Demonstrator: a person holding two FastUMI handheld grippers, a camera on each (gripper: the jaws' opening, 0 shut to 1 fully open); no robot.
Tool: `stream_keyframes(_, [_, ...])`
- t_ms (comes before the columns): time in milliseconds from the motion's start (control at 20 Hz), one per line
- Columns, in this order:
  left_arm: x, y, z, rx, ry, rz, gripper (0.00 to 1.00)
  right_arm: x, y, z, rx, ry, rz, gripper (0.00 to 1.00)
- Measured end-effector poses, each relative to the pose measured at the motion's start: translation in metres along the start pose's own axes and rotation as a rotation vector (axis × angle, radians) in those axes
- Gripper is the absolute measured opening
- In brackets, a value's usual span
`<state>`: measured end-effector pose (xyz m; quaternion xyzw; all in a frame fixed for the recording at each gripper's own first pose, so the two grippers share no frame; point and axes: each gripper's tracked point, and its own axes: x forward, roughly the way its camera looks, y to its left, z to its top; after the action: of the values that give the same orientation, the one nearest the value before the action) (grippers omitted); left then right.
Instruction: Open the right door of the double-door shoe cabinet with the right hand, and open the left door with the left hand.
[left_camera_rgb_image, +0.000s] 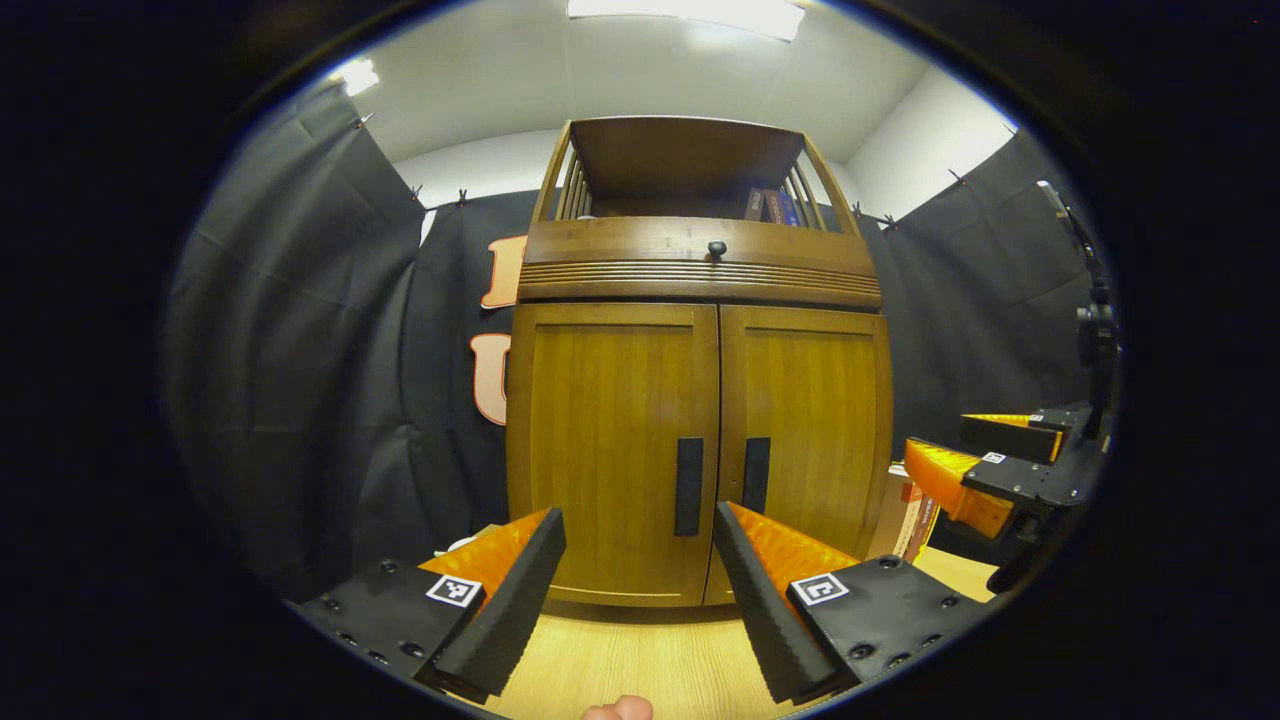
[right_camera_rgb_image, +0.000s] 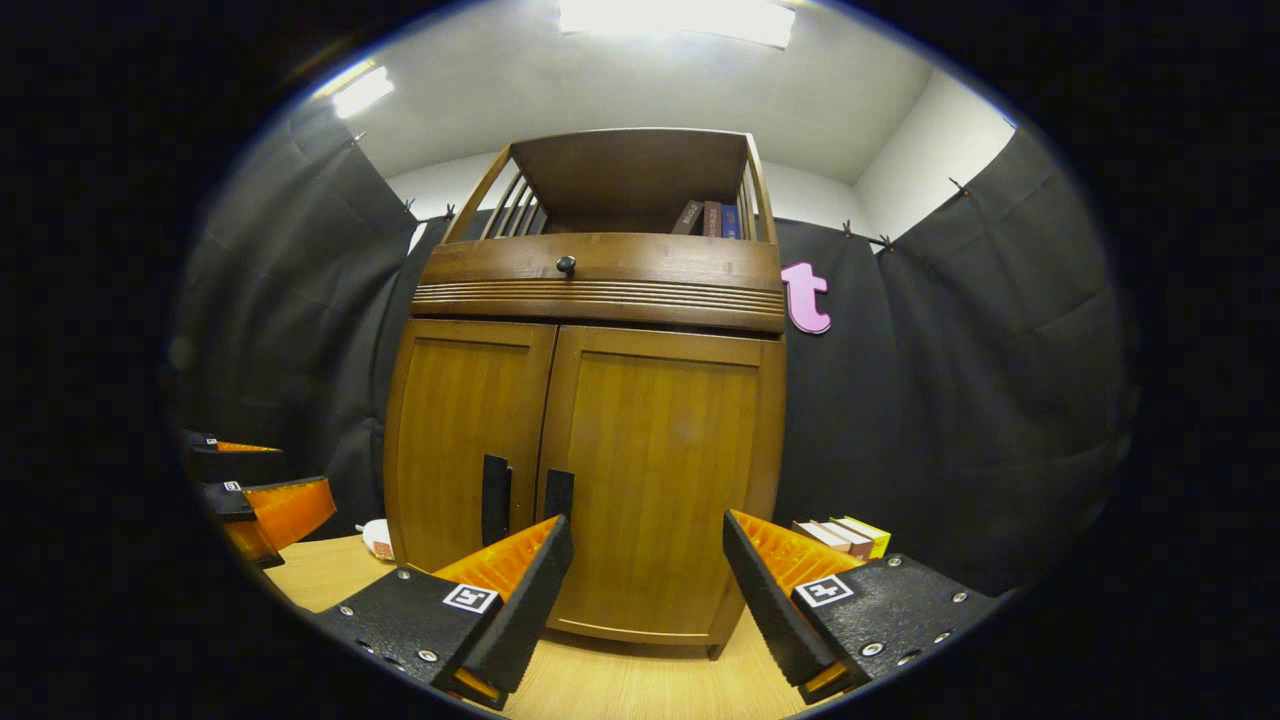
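A brown wooden shoe cabinet stands ahead with both doors closed. In the left gripper view its left door (left_camera_rgb_image: 610, 440) and right door (left_camera_rgb_image: 810, 420) meet at two black vertical handles (left_camera_rgb_image: 688, 487) (left_camera_rgb_image: 756, 474). My left gripper (left_camera_rgb_image: 640, 530) is open, a short way in front of the left handle. My right gripper (left_camera_rgb_image: 985, 460) appears at the right edge there. In the right gripper view my right gripper (right_camera_rgb_image: 645, 540) is open, facing the right door (right_camera_rgb_image: 660, 470), whose handle (right_camera_rgb_image: 558, 497) is just above its left finger. The left door (right_camera_rgb_image: 465, 440) and left gripper (right_camera_rgb_image: 260, 490) lie further left.
The cabinet has a drawer with a round black knob (left_camera_rgb_image: 716, 247) and an open top shelf holding books (right_camera_rgb_image: 708, 219). Boxes (right_camera_rgb_image: 840, 535) lie on the light wooden surface (left_camera_rgb_image: 640, 660) right of the cabinet, and a small white item (right_camera_rgb_image: 378, 540) sits at its left. Black cloth surrounds it.
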<state>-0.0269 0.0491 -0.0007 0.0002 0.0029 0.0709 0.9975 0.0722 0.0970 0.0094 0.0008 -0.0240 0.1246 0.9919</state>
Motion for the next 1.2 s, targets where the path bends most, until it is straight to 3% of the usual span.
stream_keyframes(150, [-0.002, 0.003, -0.001, -0.001, 0.002, 0.007, 0.99, 0.027, 0.019, -0.01, 0.013, 0.015, 0.044, 0.92])
stream_keyframes(300, [-0.001, 0.006, 0.002, -0.001, -0.006, 0.017, 0.99, 0.056, 0.038, -0.032, 0.02, 0.062, 0.088, 0.92])
stream_keyframes(350, [-0.001, 0.007, 0.003, -0.002, -0.01, 0.022, 0.96, 0.065, 0.043, -0.04, 0.03, 0.077, 0.102, 0.97])
stream_keyframes(400, [-0.001, 0.008, 0.003, -0.005, -0.011, 0.024, 0.95, 0.073, 0.047, -0.048, 0.04, 0.089, 0.115, 0.93])
stream_keyframes(700, [0.003, 0.009, 0.003, -0.016, -0.01, 0.031, 0.96, 0.127, 0.076, -0.078, 0.083, 0.148, 0.15, 0.92])
stream_keyframes(750, [0.005, 0.009, 0.004, -0.016, -0.014, 0.032, 0.96, 0.135, 0.077, -0.081, 0.103, 0.157, 0.144, 0.97])
stream_keyframes(800, [0.005, 0.009, 0.004, -0.015, -0.017, 0.032, 0.96, 0.142, 0.078, -0.084, 0.12, 0.164, 0.135, 0.92])
stream_keyframes(1000, [0.005, 0.01, 0.002, -0.018, -0.012, 0.032, 0.99, 0.165, 0.079, -0.1, 0.157, 0.21, 0.116, 0.88])
stream_keyframes(1100, [0.006, 0.012, 0.002, -0.017, -0.01, 0.038, 0.96, 0.174, 0.081, -0.105, 0.153, 0.219, 0.113, 0.72])
stream_keyframes(1200, [0.007, 0.015, 0.001, -0.019, -0.007, 0.043, 0.96, 0.181, 0.085, -0.111, 0.122, 0.223, 0.125, 0.65])
